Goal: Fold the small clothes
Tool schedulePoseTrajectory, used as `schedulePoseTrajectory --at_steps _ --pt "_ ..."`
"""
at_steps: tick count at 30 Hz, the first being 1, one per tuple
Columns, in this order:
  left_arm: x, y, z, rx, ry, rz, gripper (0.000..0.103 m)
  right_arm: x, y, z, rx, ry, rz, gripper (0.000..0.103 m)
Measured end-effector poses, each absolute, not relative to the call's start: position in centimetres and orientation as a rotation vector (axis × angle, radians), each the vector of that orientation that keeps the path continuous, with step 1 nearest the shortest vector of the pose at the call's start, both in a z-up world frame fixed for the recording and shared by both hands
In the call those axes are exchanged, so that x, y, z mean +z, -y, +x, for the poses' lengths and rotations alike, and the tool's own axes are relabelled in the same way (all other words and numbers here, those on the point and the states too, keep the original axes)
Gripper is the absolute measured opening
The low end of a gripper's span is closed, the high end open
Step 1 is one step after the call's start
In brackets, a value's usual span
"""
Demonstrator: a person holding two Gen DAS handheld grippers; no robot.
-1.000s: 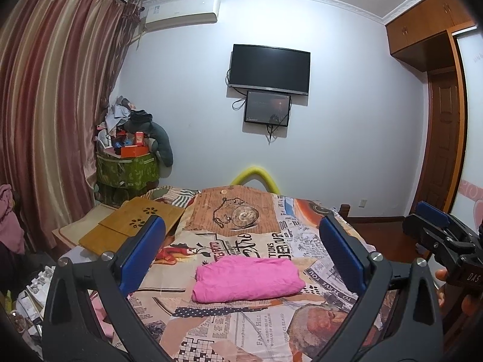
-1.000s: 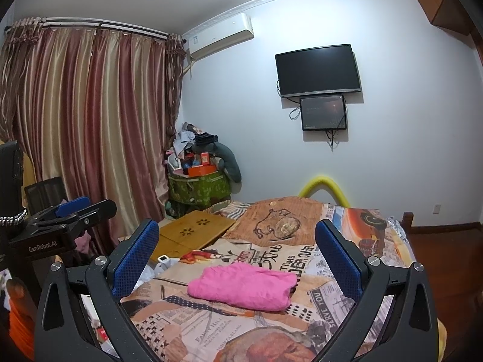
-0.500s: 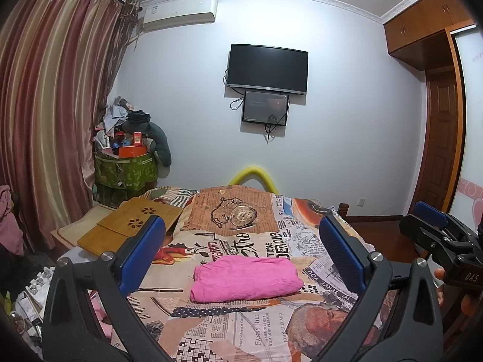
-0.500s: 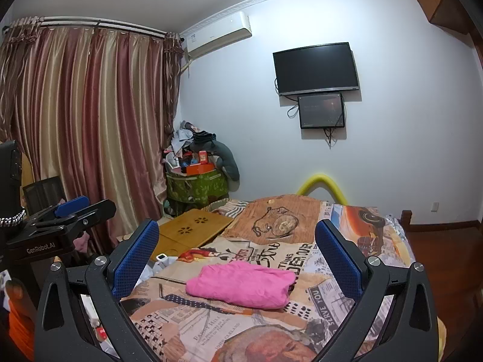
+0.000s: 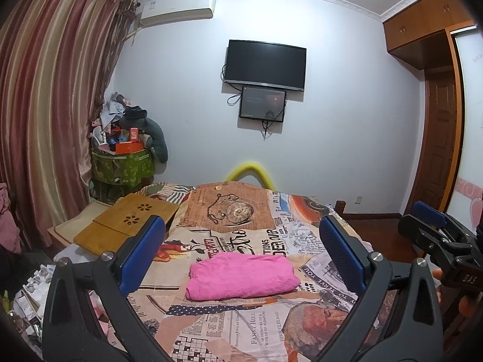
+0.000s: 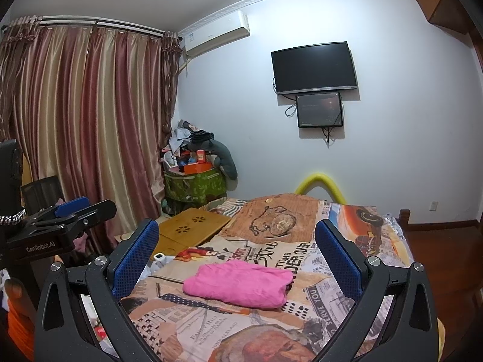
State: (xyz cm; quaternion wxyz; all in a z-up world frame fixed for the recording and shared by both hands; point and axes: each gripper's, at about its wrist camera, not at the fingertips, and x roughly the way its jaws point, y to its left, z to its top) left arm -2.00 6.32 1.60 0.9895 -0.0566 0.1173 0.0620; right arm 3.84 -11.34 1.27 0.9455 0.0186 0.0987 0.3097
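A pink garment (image 5: 241, 276) lies folded into a flat rectangle on the bed's newspaper-print cover (image 5: 229, 331). In the right wrist view the same pink garment (image 6: 240, 283) rests ahead on the cover (image 6: 196, 325). My left gripper (image 5: 241, 247) hangs open above and short of the garment, nothing between its blue pads. My right gripper (image 6: 238, 246) is also open and empty, held back from the cloth. Each gripper shows at the edge of the other's view: the right gripper (image 5: 437, 235) and the left gripper (image 6: 63, 217).
A wooden lap desk (image 5: 126, 226) lies on the bed's left side. A green bin piled with clutter (image 5: 122, 163) stands in the corner by the curtains (image 5: 51, 105). A wall television (image 5: 265, 65) and a wooden door (image 5: 437, 138) are further back.
Both grippers have drifted slightly back and up from the bed; the garment lies still and both stay open.
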Motion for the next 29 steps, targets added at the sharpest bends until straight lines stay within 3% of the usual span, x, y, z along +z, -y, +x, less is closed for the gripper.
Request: schedulePoseTrajectory --at_steps 29 --pt "1.23 -5.81 -1.71 0.078 -0.262 -0.081 0.103 1.18 12.04 4.16 0.620 -0.210 0.039 0.103"
